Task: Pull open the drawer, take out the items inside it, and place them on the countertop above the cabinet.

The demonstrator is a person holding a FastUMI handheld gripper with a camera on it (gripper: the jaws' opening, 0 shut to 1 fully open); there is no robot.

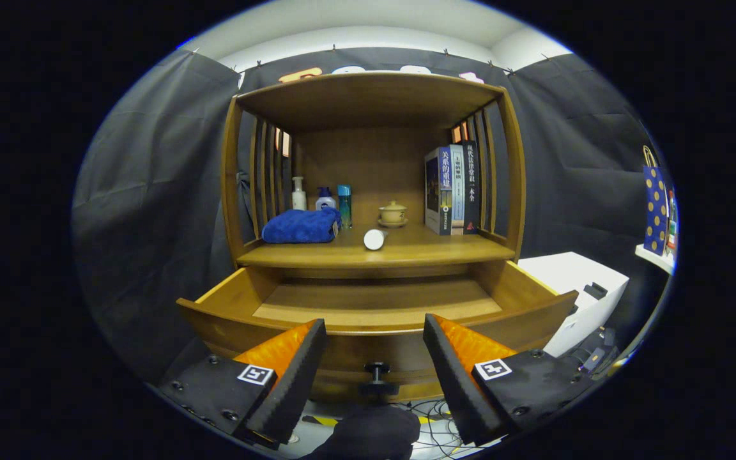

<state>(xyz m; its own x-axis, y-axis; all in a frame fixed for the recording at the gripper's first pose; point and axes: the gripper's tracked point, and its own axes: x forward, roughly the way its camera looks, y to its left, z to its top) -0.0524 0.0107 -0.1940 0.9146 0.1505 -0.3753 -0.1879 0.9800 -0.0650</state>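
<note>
Hovering in front of the wooden cabinet [374,191], the claw [374,338] is spread wide with nothing between its two fingers [298,377]. The fingertips sit just short of the front panel of the drawer [374,306], one to each side of the small dark knob [377,378] that sticks out of that panel, and neither finger touches the knob or the wood.

The drawer is pulled out toward the claw, and the part of its floor that can be seen is bare wood; the strip right behind the front panel is hidden by the panel itself.

Above the drawer, the counter [444,250] carries several things under the cabinet's upper shelf. A folded blue towel [301,226] lies at the left, against the slatted side. Behind it stand three bottles close together: a white pump bottle [298,193], a white bottle with a blue pump [325,199] and a slim teal bottle [344,203]. Near the front edge, about midway across, a small white cylinder [374,239] lies on its side with its round end facing the claw. Just behind and to the right of it is a tan lidded cup on a saucer [393,214]. At the right, a few books [451,189] stand upright against the slats.

Beyond the cabinet's right side is a white box [575,284], and farther right a blue dotted gift bag [655,207] stands on a ledge.
</note>
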